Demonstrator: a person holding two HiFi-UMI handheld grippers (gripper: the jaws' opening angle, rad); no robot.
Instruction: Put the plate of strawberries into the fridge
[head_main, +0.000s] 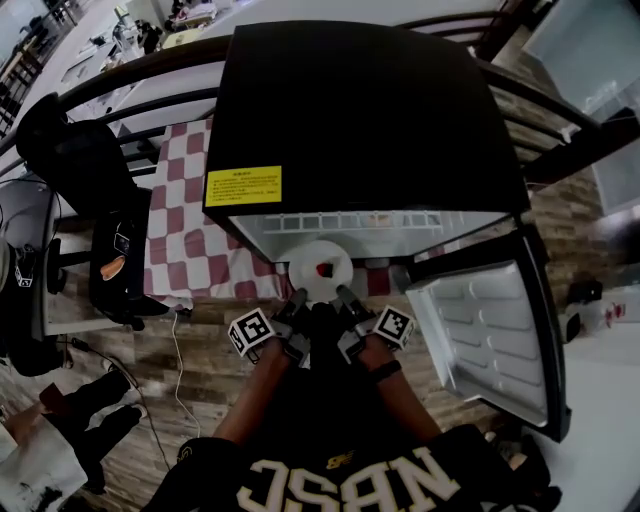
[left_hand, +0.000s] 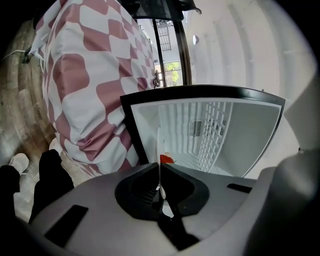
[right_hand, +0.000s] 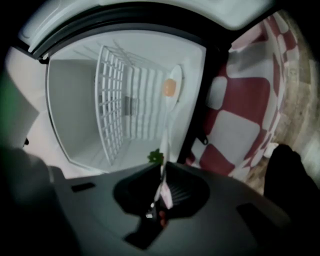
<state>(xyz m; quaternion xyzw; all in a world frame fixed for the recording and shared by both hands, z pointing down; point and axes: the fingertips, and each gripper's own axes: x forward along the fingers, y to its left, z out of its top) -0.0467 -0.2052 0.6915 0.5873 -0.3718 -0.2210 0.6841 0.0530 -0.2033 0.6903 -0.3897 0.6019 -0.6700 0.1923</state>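
You had the plate (head_main: 320, 262) of strawberries pinched by its rim from both sides. The left tongs (head_main: 297, 302) were clamped on the near-left edge and the right tongs (head_main: 346, 297) on the near-right edge. Each pair was closed almost fully, with only the thin white rim between its jaws.

The fridge (head_main: 350, 110) stood with its door (head_main: 490, 330) swung wide to your right, so the opening step was done. The plate hung at the mouth of the cabinet, just below the front lip and resting on nothing (from above, one red strawberry (head_main: 322, 270) showed on it). Beyond it, the white wire shelf (right_hand: 112, 100) ran back into the compartment.

By my reading you were past halfway. What remained was to carry the plate inside, set it down, release both tongs, draw them out and shut the door.
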